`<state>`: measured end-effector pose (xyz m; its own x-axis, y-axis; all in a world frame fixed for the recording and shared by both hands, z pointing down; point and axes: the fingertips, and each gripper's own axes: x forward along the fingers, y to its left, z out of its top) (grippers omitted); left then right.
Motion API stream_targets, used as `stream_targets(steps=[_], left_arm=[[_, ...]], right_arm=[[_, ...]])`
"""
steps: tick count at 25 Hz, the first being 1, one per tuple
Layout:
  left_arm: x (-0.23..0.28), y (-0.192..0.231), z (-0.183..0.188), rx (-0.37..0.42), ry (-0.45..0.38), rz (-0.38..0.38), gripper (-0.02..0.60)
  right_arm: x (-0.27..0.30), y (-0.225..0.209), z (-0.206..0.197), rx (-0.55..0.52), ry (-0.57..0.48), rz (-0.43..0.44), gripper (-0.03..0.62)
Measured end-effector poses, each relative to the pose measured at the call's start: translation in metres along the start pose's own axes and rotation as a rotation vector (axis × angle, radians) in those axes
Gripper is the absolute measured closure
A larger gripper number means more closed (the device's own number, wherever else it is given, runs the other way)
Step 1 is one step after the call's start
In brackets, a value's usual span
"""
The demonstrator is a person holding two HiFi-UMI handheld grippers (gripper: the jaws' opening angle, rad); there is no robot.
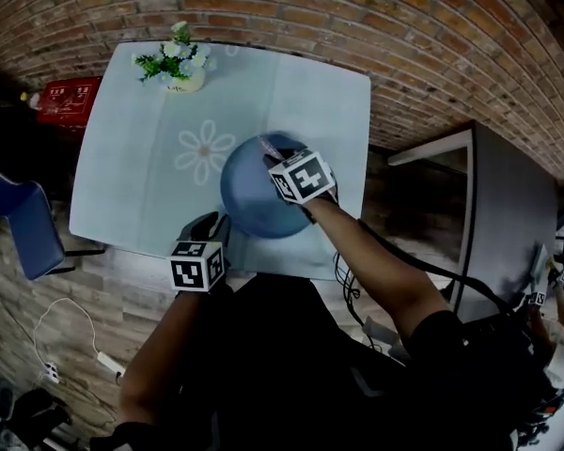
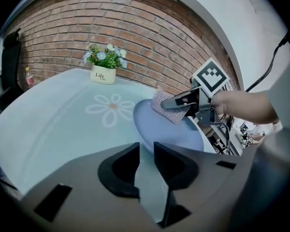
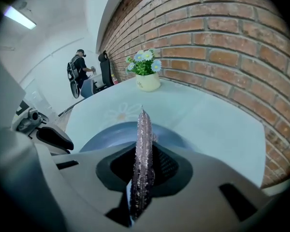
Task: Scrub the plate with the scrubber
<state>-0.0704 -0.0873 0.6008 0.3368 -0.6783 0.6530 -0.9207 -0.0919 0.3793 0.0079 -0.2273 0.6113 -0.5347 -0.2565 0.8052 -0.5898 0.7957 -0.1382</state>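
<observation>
This looks like an office or lab with a staged dining corner: brick wall at the far side, cloth-covered table with flower pot, blue chair left, floor cables near.

Head view looks steeply down from above the person onto the pale counter, with the brick wall at top. The left claw view sits low at the counter's near edge, facing the wall. The right claw view rides close over the blue plate, facing the flowerpot. All 3 views share plate, flowerpot and wall.
</observation>
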Motion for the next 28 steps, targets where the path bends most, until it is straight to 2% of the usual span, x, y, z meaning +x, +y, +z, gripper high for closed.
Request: stream_targets(steps=[3, 6, 18, 28], left_arm=[[-0.005, 0.001, -0.006, -0.041, -0.019, 0.024, 0.479], [-0.011, -0.001, -0.008, -0.066, -0.052, 0.013, 0.483], [-0.036, 0.026, -0.007, -0.103, -0.117, 0.079, 0.489], [-0.043, 0.028, -0.004, -0.102, -0.135, 0.059, 0.489]], right_arm=[[0.009, 0.01, 0.006, -0.04, 0.019, 0.013, 0.526], [0.016, 0.02, 0.009, -0.045, 0.035, 0.023, 0.526], [0.03, 0.057, 0.01, -0.088, 0.093, 0.113, 0.525], [0.028, 0.088, 0.001, -0.14, 0.137, 0.184, 0.525]])
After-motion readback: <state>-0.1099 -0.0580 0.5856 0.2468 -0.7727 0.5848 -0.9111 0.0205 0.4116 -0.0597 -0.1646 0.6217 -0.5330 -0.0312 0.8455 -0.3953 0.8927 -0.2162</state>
